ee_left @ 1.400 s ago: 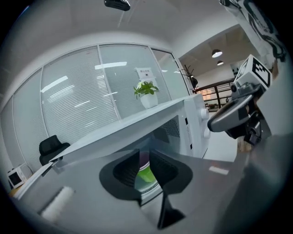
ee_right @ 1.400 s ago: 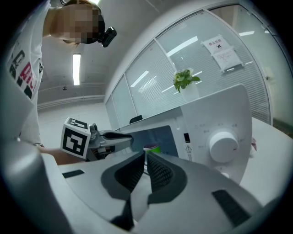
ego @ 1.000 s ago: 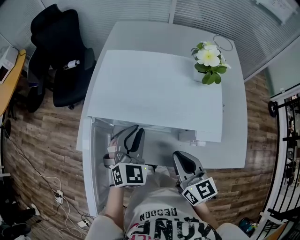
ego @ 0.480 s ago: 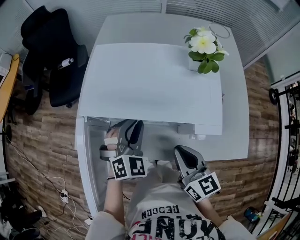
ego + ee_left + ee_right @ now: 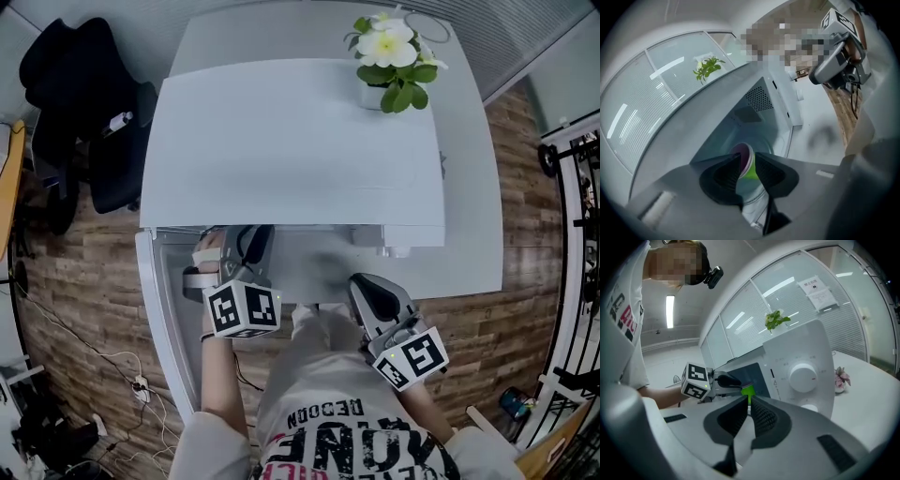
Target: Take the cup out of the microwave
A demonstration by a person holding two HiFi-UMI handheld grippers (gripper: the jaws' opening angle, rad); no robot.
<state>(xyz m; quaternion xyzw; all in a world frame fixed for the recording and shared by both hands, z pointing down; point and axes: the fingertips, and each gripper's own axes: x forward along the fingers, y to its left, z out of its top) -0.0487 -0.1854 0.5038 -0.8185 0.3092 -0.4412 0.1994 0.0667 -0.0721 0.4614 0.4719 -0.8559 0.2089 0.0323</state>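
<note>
1. Door of the microwave stands swung open just left of our left gripper, so the cavity is free to enter. That part looks done.
2. Our left gripper points down into the cavity. Its jaws have just been opening and now stand wide, one on each side of the cup, whose green wall and purplish inside show between the tips. We see no pad pressing on it, so we judge it not yet gripped.
3. The cup sits inside the microwave, right at the left gripper's fingertips and well ahead and to the left of the right one.
4. We judge the step in hand to be the reach and grasp. The next move calls for easing the jaws a little further around the cup's wall. They should close gently so it neither crushes nor tips, then lift slightly and draw straight back, clear of the door.
5. Our right gripper hangs outside, facing the control panel. Its jaws are nearly together with only a narrow slit, and nothing lies between them. It needs only to be out of the withdrawal path.
</note>
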